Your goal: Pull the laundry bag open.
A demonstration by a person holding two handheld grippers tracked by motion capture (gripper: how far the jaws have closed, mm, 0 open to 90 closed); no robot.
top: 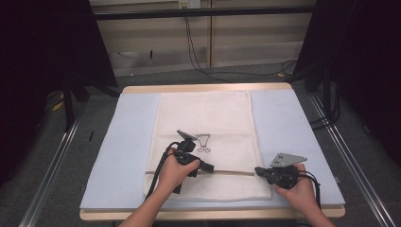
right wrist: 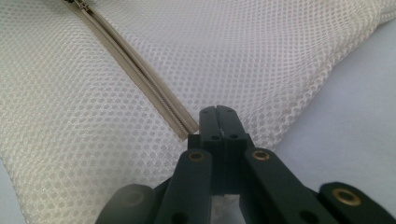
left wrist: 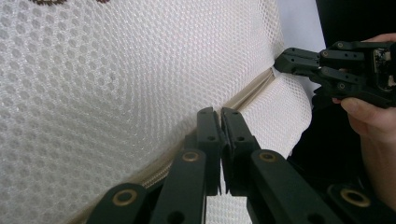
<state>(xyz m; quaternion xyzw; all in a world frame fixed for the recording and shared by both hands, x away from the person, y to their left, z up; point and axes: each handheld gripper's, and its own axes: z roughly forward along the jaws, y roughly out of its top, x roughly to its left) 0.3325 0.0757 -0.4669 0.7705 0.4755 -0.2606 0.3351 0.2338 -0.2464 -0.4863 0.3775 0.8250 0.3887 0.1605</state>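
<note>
Here the mesh bag [top: 208, 118] lies flat on the counter [top: 127, 142], its zipper [right wrist: 140, 74] near the front edge. The right tool [top: 259, 171] is clamped on the zipper's end; hold it steady. The left tool [left wrist: 220, 116] is closed at the zipper, likely on the pull; draw it straight along the track, keeping the mesh taut.

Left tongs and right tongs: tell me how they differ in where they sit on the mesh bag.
The left tongs sit partway along the zipper, over the middle of the mesh bag; the right tongs sit at the zipper's end, on the bag's right edge. The left tongs point right, the right tongs point left, so they face each other. Both are shut, tips at the zipper line.
</note>
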